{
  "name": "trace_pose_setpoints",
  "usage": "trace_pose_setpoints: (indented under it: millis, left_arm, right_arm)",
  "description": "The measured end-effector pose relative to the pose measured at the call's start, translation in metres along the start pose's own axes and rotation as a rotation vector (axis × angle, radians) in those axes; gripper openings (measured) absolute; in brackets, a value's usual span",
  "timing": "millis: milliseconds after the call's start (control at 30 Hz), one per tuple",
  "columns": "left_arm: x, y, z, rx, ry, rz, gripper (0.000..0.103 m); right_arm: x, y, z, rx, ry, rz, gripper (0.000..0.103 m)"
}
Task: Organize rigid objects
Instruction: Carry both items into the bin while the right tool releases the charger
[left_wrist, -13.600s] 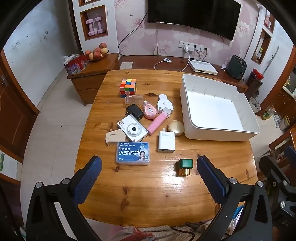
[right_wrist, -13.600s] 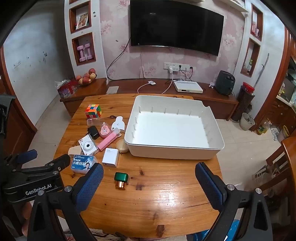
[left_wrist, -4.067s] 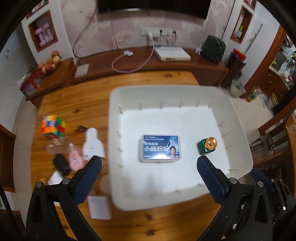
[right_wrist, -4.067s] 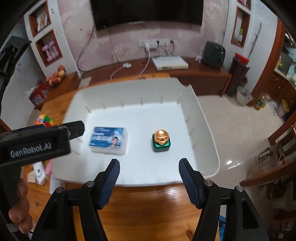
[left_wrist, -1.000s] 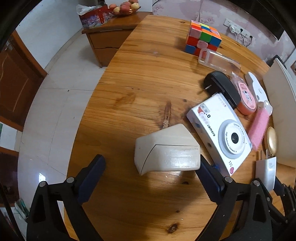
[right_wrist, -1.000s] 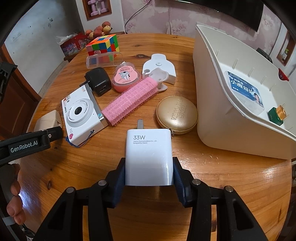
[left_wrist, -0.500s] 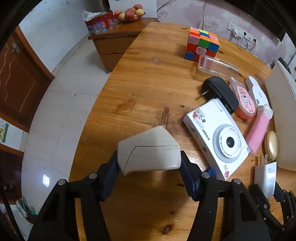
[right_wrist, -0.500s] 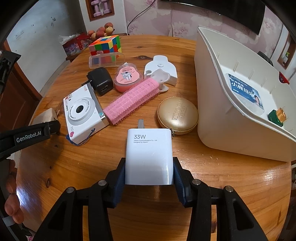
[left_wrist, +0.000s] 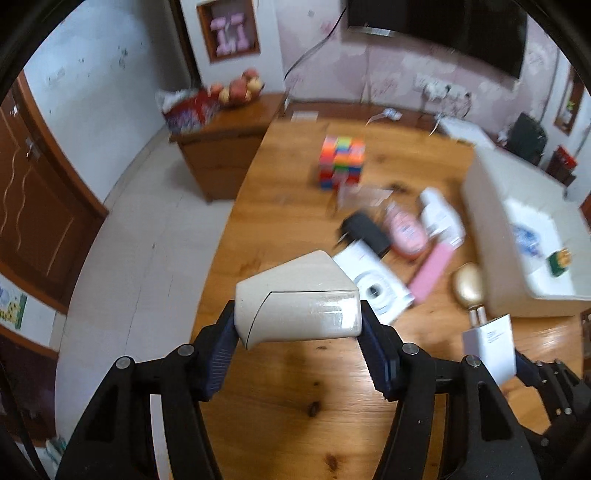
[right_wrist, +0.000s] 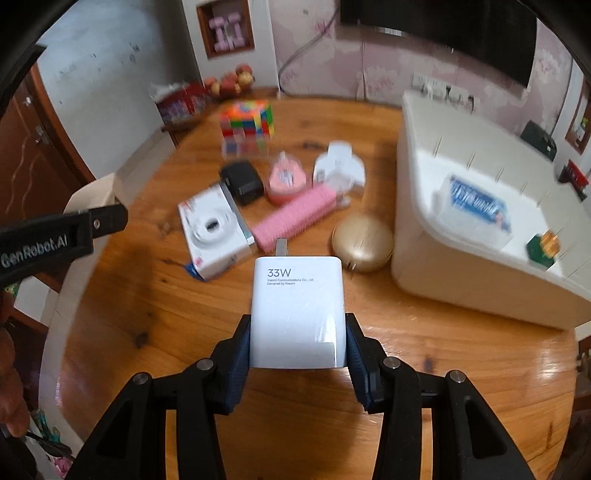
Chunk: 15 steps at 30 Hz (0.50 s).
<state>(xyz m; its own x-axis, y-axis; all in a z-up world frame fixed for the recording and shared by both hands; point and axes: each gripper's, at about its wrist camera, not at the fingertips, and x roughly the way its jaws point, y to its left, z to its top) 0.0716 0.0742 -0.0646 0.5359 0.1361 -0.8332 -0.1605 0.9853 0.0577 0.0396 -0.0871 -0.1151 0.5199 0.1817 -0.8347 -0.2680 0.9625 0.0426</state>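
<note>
My left gripper (left_wrist: 298, 332) is shut on a beige wedge-shaped case (left_wrist: 295, 306) and holds it above the table's left part. My right gripper (right_wrist: 298, 343) is shut on a white 33W charger (right_wrist: 298, 310), lifted off the wood; the charger also shows in the left wrist view (left_wrist: 491, 341). The white bin (right_wrist: 461, 273) stands at the right and holds a blue box (right_wrist: 476, 203) and a green and gold bottle (right_wrist: 543, 245). The left gripper's arm (right_wrist: 55, 236) crosses the left edge of the right wrist view.
On the wooden table (right_wrist: 406, 413) lie a white camera (right_wrist: 214, 229), a pink roller (right_wrist: 295, 216), a gold compact (right_wrist: 362, 240), a black plug (right_wrist: 242, 182), a pink round case (right_wrist: 286, 181), a white holder (right_wrist: 338, 168), a clear case (left_wrist: 364, 195) and a colour cube (right_wrist: 247, 120).
Both grippers have risen and tilted up with their objects; the case and the charger are off the table. The views are blurred by motion.
</note>
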Motion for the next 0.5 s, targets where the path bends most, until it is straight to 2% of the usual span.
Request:
trace_pose_setpoints:
  millis: [133, 333, 500]
  left_arm:
    - [-0.045, -0.011, 0.015, 0.017, -0.087, -0.044, 0.065]
    - [-0.085, -0.049, 0.042, 0.068, -0.143, -0.128, 0.065]
    - [-0.113, -0.093, 0.076, 0.112, -0.209, -0.168, 0.065]
  right_arm:
    - [-0.037, -0.015, 0.006, 0.011, -0.075, -0.001, 0.047]
    - [-0.091, -0.072, 0.026, 0.09, -0.122, -0.007, 0.047]
    - [-0.146, -0.13, 0.046, 0.152, -0.252, -0.11, 0.047]
